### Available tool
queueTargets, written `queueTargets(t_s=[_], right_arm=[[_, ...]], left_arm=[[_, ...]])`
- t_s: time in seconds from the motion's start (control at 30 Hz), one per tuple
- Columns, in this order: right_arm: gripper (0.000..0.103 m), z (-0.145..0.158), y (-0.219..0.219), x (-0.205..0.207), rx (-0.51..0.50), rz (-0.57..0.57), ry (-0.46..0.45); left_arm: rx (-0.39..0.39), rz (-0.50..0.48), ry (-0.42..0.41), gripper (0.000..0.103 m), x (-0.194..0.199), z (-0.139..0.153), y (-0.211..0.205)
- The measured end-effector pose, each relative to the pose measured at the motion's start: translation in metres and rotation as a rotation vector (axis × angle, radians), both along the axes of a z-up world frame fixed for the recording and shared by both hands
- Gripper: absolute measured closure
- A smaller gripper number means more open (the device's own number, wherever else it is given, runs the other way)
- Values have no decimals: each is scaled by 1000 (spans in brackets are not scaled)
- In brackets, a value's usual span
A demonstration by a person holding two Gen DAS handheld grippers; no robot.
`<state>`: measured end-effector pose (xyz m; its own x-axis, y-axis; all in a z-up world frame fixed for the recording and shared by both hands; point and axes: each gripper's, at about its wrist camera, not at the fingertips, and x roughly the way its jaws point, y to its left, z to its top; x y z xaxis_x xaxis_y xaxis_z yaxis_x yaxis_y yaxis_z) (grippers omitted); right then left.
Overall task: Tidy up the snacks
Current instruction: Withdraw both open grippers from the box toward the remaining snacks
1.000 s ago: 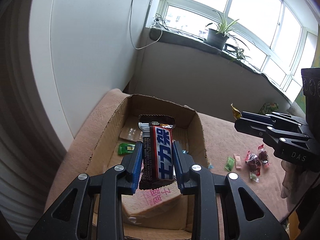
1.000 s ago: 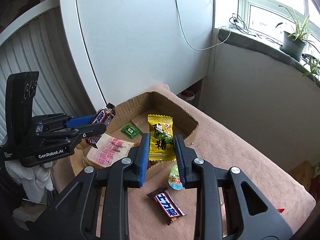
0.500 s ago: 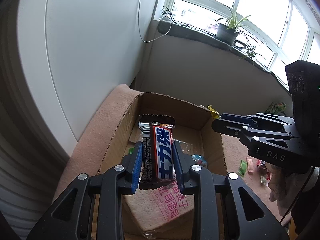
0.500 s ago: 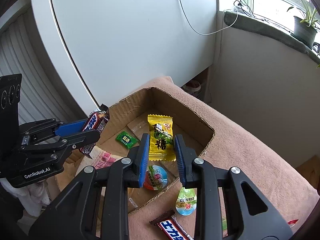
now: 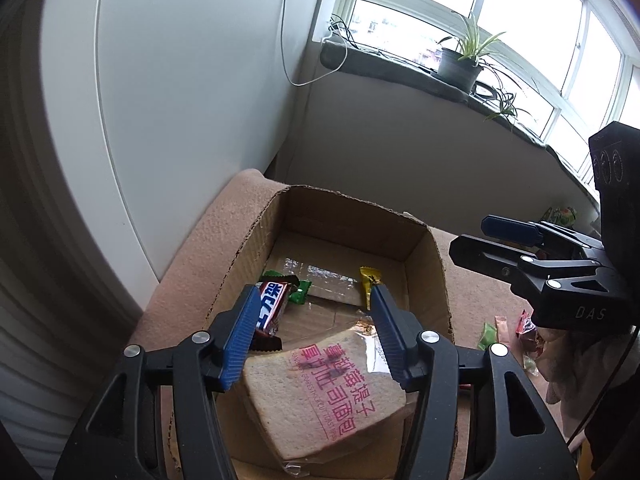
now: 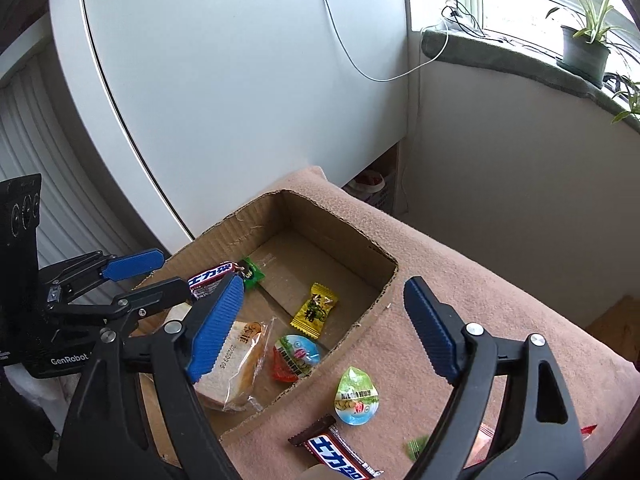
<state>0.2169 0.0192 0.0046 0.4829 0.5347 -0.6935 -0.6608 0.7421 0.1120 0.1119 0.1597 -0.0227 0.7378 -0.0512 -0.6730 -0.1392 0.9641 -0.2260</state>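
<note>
A cardboard box (image 5: pixel 352 212) (image 6: pixel 344 240) sits on a pink-brown cloth. My left gripper (image 5: pixel 312 320) is open above the box; a Snickers bar (image 5: pixel 272 312) (image 6: pixel 210 278) leans against its left finger, dropping into the box. My right gripper (image 6: pixel 324 320) is open and empty over the box's near edge. The yellow candy (image 6: pixel 315 310) (image 5: pixel 368 288) lies on the box floor. The box also holds a packed bread slice (image 5: pixel 328 392) (image 6: pixel 236 364), a green packet (image 5: pixel 300 292) (image 6: pixel 252 272) and a red jelly cup (image 6: pixel 296 358).
On the cloth outside the box lie a green jelly cup (image 6: pixel 356 396), a second Snickers bar (image 6: pixel 332 456) and several small candies (image 5: pixel 504 328). A white cabinet (image 6: pixel 240 80) stands behind the box. A windowsill with a potted plant (image 5: pixel 460 64) runs at the back.
Both grippers opened. The left let go of the Snickers bar, which slipped down to the left. The right let go of the yellow candy, which now lies in the box.
</note>
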Motion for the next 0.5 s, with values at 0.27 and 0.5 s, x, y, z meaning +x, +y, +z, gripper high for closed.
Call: queueTargets(t_s=[0.27, 0.5], right_arm=[[18, 16, -49, -12, 38, -75, -25], [18, 22, -118, -32, 93, -146, 10]], left_arm=[[3, -28, -74, 47, -19, 17, -20], [-30, -79, -132, 47, -41, 25, -53]])
